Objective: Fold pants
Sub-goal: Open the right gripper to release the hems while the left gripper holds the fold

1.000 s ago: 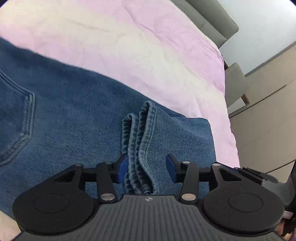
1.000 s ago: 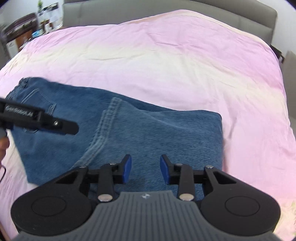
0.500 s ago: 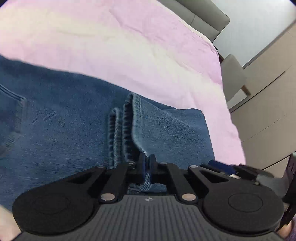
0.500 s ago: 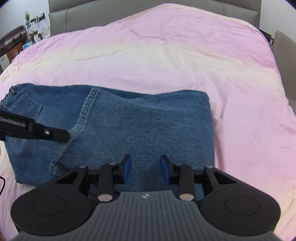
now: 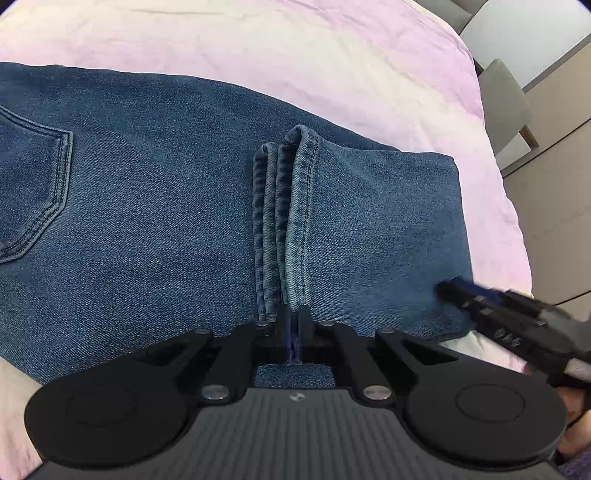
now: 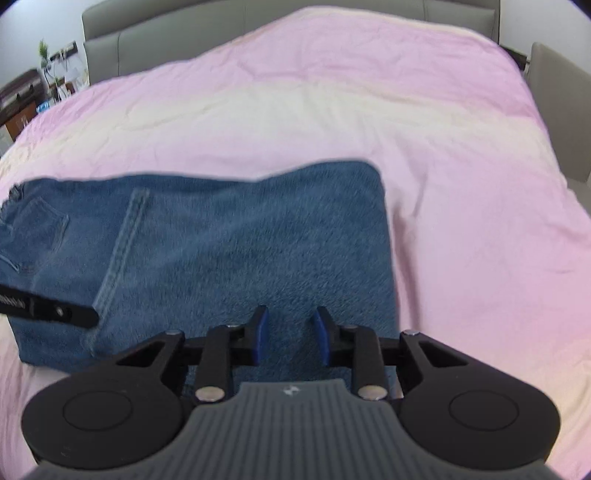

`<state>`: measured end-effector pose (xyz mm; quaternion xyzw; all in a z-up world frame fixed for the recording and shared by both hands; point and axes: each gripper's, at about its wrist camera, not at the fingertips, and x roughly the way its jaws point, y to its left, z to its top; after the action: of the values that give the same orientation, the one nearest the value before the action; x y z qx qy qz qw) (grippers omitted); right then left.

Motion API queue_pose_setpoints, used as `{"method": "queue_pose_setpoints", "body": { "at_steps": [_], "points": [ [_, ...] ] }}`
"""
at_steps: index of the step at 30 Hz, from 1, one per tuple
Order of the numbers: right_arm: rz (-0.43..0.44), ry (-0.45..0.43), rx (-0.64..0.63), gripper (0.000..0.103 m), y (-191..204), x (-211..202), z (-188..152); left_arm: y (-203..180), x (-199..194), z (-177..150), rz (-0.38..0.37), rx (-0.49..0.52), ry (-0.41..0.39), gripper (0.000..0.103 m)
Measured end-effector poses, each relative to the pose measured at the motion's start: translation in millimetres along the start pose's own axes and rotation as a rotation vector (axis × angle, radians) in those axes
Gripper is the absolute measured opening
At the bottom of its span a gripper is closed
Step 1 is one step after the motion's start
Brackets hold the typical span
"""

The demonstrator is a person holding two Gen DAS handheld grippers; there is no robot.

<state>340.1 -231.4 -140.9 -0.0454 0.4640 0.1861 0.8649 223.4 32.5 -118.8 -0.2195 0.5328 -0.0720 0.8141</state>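
Note:
Blue denim pants (image 5: pixel 155 221) lie folded flat on the pink bed cover (image 5: pixel 332 66), back pocket at the left. The stacked leg hems (image 5: pixel 284 221) run across the middle of the fold. My left gripper (image 5: pixel 293 332) is shut on the near end of the hems. My right gripper (image 6: pixel 290 332) is open, hovering over the near right part of the pants (image 6: pixel 240 251). It also shows at the right edge of the left wrist view (image 5: pixel 480 299). The left gripper's finger (image 6: pixel 55 314) shows at the left of the right wrist view.
The pink and cream bed cover (image 6: pixel 332 110) stretches far beyond the pants. A grey headboard (image 6: pixel 221 22) stands at the back. A grey chair (image 5: pixel 506 99) and beige cabinets (image 5: pixel 554 184) stand to the right of the bed. Cluttered furniture (image 6: pixel 26 99) is at the far left.
My left gripper closed on the hem edges, which were between open fingers a second ago. My right gripper moved closer over the pants' right part.

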Motion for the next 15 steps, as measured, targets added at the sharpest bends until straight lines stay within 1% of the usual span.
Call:
{"method": "queue_pose_setpoints", "body": {
  "at_steps": [1, 3, 4, 6, 8, 9, 10, 12, 15],
  "points": [
    [-0.002, 0.02, -0.009, 0.024, 1, 7, -6, 0, 0, 2, -0.01, 0.007, 0.008, 0.004],
    [-0.013, 0.001, -0.039, 0.024, 5, 12, -18, -1, -2, 6, -0.007, 0.041, 0.015, 0.012],
    [-0.016, -0.008, -0.046, 0.024, 6, 13, -19, -2, -3, 11, -0.002, 0.055, 0.0, 0.018],
    [-0.014, -0.006, -0.032, 0.024, 6, 12, -15, 0, -9, 19, -0.003, 0.049, -0.055, 0.033],
    [-0.011, -0.005, -0.025, 0.024, 5, 13, -14, 3, -11, 29, -0.017, 0.015, -0.105, 0.068],
    [-0.012, -0.007, -0.029, 0.024, 6, 13, -14, 5, -9, 33, -0.029, 0.0, -0.127, 0.073],
    [-0.013, -0.009, -0.035, 0.025, 7, 12, -14, 6, -6, 35, -0.033, -0.006, -0.13, 0.076],
    [-0.012, -0.007, -0.037, 0.025, 7, 13, -13, 11, 9, 38, -0.044, -0.016, -0.111, 0.077],
    [-0.002, -0.005, -0.03, 0.025, 4, 14, -13, 13, 33, 39, -0.026, -0.037, -0.084, 0.077]
  ]
}}
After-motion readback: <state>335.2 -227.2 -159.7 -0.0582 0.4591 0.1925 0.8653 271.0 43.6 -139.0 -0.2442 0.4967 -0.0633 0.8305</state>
